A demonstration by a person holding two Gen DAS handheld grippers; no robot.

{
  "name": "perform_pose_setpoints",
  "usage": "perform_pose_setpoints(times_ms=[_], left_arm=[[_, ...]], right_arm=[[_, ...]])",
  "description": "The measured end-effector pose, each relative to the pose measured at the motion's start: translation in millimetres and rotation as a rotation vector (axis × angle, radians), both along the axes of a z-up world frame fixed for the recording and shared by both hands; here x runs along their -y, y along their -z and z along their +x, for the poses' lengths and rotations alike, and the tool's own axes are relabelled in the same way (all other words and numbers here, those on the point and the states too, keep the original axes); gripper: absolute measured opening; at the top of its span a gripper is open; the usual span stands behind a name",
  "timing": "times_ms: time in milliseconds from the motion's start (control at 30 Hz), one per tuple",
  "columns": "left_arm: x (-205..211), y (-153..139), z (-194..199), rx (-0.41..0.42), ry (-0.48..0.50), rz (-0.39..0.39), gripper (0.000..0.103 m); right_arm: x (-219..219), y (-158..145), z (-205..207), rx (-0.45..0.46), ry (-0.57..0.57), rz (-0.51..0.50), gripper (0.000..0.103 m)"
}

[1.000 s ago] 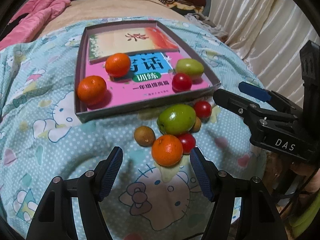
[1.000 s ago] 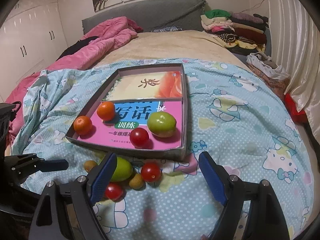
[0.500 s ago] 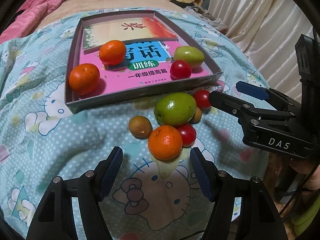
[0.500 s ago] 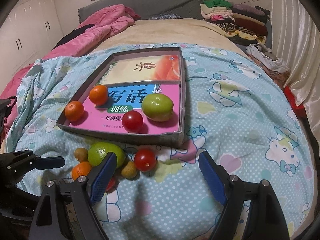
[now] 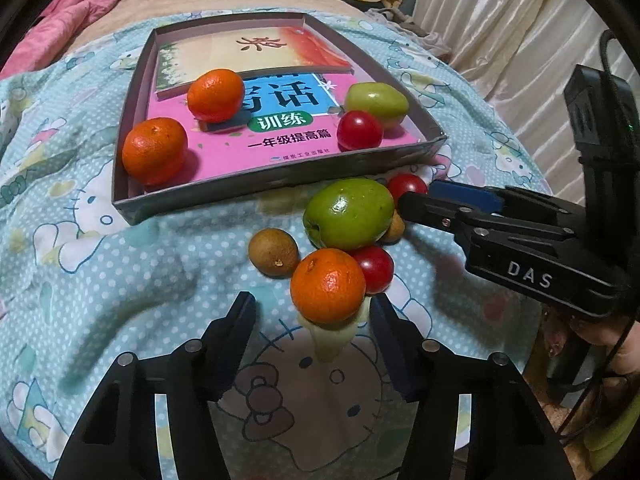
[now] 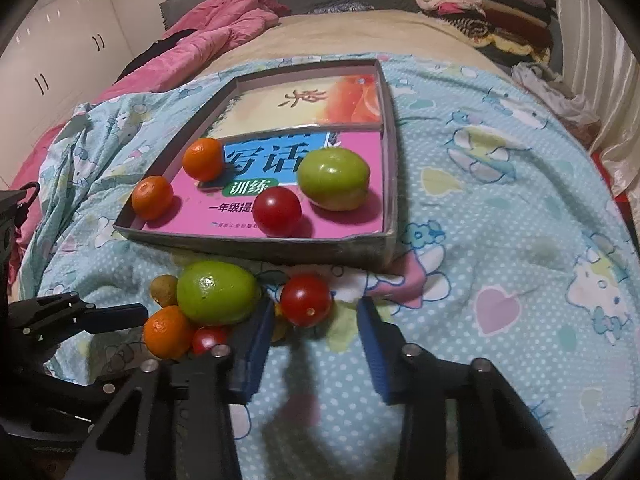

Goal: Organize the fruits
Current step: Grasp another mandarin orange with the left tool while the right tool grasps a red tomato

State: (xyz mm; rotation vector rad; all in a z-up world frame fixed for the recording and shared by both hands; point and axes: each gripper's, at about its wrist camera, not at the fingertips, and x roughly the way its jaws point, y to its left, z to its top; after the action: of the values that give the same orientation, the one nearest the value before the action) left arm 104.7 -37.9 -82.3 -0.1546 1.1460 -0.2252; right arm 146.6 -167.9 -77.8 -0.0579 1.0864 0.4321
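Done so far: four fruits lie in the box [image 5: 276, 184]: two oranges [image 5: 155, 150] on its left side, a green fruit [image 5: 377, 103] and a red tomato [image 5: 359, 129] on its right.
Left to do: six fruits sit on the bedspread [image 5: 120, 280] just in front of the box wall: an orange [image 5: 327, 290], a big green fruit [image 5: 349, 213], two tomatoes [image 6: 306, 300], a brown fruit [image 5: 273, 252] and a second, smaller brown one, half hidden.
Progress: judged a little under halfway.
Left gripper [image 5: 312, 314]: spread wide, empty, the loose orange just ahead between its fingers.
Right gripper [image 6: 316, 328]: spread, empty, one tomato at its tips, not pinched.
Edges: the box's front wall stands between the pile and the box floor, so fruit likely must be lifted over it.
Open room: the middle of the box floor is bare; the bedspread to the right is free. The two grippers are near each other at the pile, so crowding is a risk.
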Motion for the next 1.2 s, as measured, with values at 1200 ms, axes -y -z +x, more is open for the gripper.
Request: perform_pose_setpoints(times_ms=[1200], left_arm=[[6.9, 0.4, 11.7, 0.028, 0.036, -0.070, 0.038]], right_arm=[[4.6, -4.0, 2.4, 0.010, -0.021, 0.063, 0.029]])
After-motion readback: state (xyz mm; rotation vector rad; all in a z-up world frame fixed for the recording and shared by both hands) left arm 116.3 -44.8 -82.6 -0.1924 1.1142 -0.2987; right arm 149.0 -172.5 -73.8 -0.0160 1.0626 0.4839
